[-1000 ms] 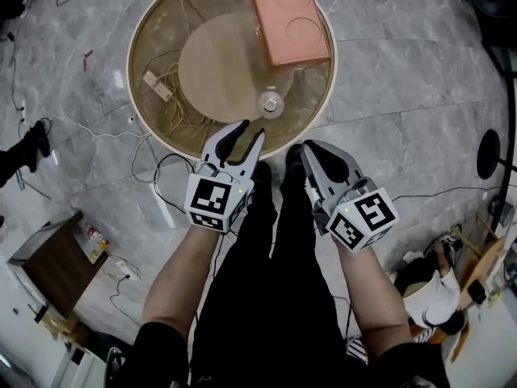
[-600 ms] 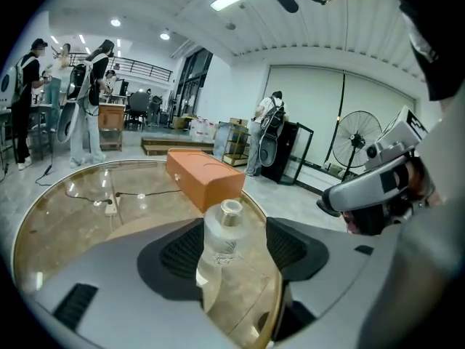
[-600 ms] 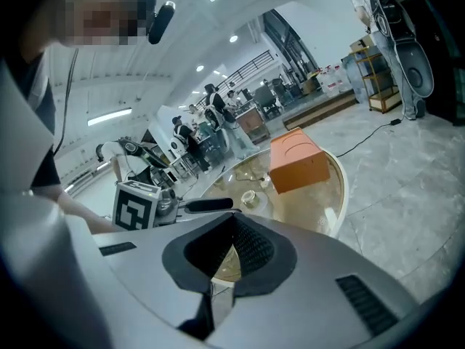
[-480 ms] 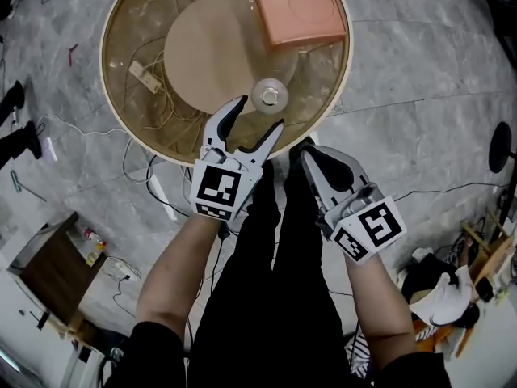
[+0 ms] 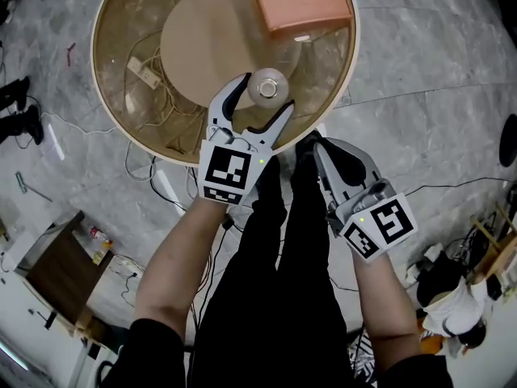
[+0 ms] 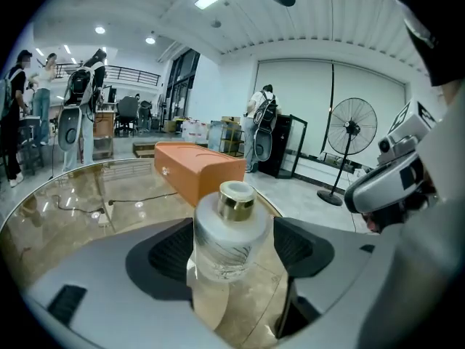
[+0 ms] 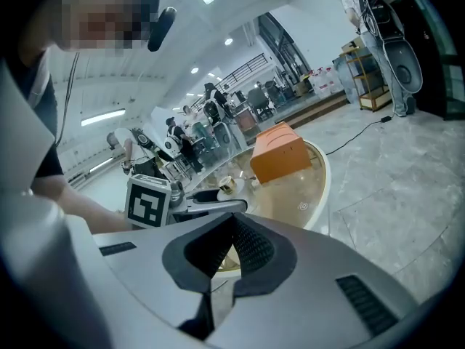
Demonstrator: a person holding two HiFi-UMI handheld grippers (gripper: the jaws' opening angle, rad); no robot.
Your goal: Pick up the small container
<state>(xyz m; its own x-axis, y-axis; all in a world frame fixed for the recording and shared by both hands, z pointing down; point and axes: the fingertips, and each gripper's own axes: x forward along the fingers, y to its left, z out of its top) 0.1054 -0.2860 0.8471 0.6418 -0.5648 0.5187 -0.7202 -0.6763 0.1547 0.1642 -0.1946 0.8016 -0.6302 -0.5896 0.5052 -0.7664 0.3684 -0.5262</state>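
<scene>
The small container [image 5: 267,86] is a frosted glass bottle with a gold cap, standing upright near the front edge of the round glass table [image 5: 121,115]. My left gripper [image 5: 264,97] straddles it; its jaws have just been opening, and the bottle stands between them. In the left gripper view the bottle [image 6: 225,231] sits between the dark pads [image 6: 168,251] with a gap on each side. My right gripper [image 5: 313,142] hangs off the table's edge over the person's legs, shut on nothing [image 7: 232,224]. The right gripper view shows the bottle [image 7: 227,185] far off.
An orange box [image 5: 299,2] lies on the table behind the bottle, a short way off [image 6: 200,169]. A power strip [image 5: 144,69] and cables show under the glass. A standing fan [image 6: 351,133] and several people are in the room beyond.
The left gripper has moved forward over the table's edge, and its jaws have spread to either side of the bottle. The right gripper has shifted a little and stayed shut.
</scene>
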